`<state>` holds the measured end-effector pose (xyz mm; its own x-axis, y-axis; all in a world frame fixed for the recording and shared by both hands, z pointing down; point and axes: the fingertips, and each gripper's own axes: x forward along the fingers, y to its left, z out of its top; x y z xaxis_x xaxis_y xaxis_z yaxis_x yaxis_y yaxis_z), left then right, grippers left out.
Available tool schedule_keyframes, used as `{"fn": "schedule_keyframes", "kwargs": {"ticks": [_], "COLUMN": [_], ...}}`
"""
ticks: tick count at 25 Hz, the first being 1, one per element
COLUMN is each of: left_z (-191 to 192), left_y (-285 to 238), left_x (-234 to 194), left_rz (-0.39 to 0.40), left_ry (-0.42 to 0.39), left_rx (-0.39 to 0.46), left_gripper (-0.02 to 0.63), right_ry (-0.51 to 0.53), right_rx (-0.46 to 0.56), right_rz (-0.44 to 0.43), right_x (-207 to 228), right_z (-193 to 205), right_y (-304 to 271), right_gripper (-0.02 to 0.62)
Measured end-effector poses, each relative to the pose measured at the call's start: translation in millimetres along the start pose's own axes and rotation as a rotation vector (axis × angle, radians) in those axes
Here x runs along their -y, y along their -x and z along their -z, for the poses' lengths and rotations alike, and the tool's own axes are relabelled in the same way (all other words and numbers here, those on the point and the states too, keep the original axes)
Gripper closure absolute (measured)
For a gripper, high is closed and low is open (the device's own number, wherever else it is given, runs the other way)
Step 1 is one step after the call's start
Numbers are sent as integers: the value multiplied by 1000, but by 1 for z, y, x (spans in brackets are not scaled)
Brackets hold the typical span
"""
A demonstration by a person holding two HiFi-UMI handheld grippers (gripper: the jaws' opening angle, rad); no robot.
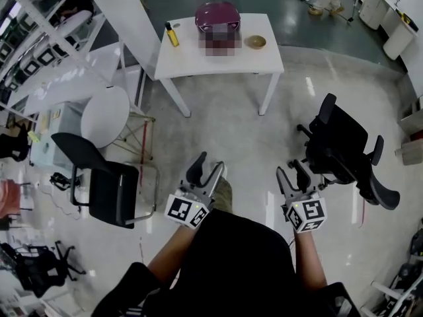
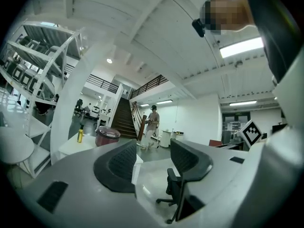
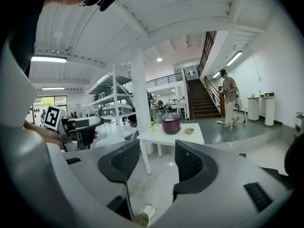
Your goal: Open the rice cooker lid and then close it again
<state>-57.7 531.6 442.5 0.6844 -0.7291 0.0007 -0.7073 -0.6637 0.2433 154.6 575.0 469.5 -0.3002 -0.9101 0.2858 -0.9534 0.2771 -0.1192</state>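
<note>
The rice cooker, round and glossy maroon with its lid down, sits on a white square worktop, yellow bottle to its left, small bowl to its right. The floor is shiny grey. The left gripper and right gripper are well apart from it on the near side, fingers spread wide and holding nothing.

Open floor ahead, chair left, office chair right

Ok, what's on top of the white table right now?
The white table holds a maroon rice cooker, a yellow bottle and a small bowl. The cooker is closed, hiding its inside.
</note>
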Motion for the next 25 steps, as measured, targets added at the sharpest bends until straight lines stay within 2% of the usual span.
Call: {"fn": "schedule_keyframes", "kwargs": {"ticks": [3, 6, 8, 13, 25], "left_z": [-7, -11, -14, -27, -24], "left_y": [-29, -55, -71, -113, -181], "left_x": [-34, -67, -88, -141, -219], "left_rz": [1, 6, 10, 31, 116], "left_ry": [1, 17, 27, 54, 128], "left_rx": [-6, -19, -33, -27, -56], "left_gripper": [402, 397, 396, 390, 374], "right_ry": [21, -9, -26, 11, 32], "right_rx": [12, 32, 27, 6, -41], "right_rz": [-7, -7, 9, 43, 55], "right_x": [10, 25, 36, 46, 42], "right_z": [-22, -42, -54, -79, -102], "right_y": [-44, -85, -108, -159, -261], "right_gripper": [393, 391, 388, 380, 367]}}
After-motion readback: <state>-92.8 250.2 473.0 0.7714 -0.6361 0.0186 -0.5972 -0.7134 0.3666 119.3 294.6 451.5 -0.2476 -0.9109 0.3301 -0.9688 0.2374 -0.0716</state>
